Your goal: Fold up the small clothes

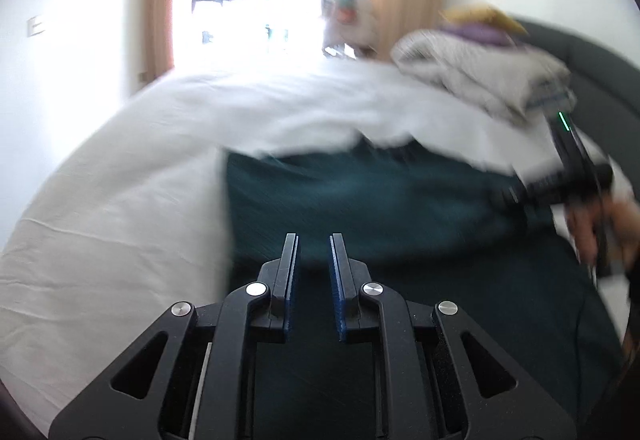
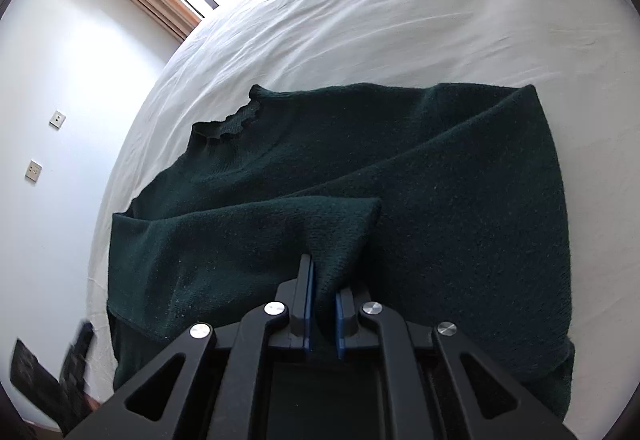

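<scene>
A bedroom with white walls, tan curtains and a bright window holds a bed under a white sheet, and that sheet is the working surface.

The right gripper has its 2 blue-padded jaws nearly together, pinching a raised fold of a dark green knit sweater. From that pinch the fabric runs up and forward as a tented ridge, then drops onto the rest of the garment. The sweater lies flat on the sheet ahead of the jaws, its ruffled collar far to the left and its long axis running roughly left to right across the right wrist view.

The left gripper shows a narrow gap between its jaws; no cloth is visible between them, and it hangs just over the near edge of the sweater. Its view is blurred. Beyond the sweater from there, a folded grey quilt sits at the head of the bed, and a hand holds the other gripper at the right.

The right gripper is judged the one placed to carry the fold across the sweater.
</scene>
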Demonstrator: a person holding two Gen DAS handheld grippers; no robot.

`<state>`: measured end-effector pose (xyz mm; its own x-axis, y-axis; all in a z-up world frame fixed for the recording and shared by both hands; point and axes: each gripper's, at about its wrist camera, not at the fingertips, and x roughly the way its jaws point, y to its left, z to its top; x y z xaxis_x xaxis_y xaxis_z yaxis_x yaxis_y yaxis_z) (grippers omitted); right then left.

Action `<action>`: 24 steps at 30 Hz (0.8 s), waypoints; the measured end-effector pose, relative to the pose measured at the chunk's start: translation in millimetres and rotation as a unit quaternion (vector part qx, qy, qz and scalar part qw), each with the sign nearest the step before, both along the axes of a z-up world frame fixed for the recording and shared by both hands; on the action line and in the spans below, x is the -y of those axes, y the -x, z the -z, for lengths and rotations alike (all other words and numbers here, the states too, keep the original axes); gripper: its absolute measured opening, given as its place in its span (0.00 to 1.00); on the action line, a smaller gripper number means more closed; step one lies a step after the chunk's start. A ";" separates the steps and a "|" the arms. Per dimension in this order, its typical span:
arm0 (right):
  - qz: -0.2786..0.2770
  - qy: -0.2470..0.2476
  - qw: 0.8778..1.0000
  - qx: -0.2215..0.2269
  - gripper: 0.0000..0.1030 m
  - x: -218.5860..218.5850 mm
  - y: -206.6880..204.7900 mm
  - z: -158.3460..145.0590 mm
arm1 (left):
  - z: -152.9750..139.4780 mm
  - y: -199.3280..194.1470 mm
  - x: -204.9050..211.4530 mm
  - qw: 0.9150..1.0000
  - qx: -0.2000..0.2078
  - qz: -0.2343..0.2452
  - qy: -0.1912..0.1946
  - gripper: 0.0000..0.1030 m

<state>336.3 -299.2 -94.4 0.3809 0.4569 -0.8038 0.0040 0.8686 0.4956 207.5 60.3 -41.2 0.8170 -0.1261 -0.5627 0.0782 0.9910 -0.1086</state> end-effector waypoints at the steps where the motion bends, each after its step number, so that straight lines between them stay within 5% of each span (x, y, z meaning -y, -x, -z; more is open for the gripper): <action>1: -0.001 0.001 1.000 0.000 0.11 -1.0 -0.8 0.7 | -6.1 -9.8 -11.3 1.000 -0.003 -0.010 0.009 0.14; 8: 0.001 0.004 1.000 0.000 0.11 -5.2 0.6 -1.2 | -25.3 -84.5 0.2 0.998 -0.021 -0.019 -0.062 0.14; 14: 0.003 0.001 1.000 -0.004 0.11 -2.8 -1.1 1.7 | 48.5 -120.9 19.0 0.981 -0.141 -0.013 -0.132 0.14; 24: 0.011 0.035 0.999 0.008 0.11 -7.8 -4.8 -1.1 | 58.9 -105.8 12.8 0.983 -0.132 -0.017 -0.129 0.14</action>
<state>341.1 -291.5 -93.3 0.4027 0.3916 -0.8273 0.0166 0.9006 0.4343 313.3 47.5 -100.2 0.6400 0.0739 -0.7648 0.0474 0.9897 0.1352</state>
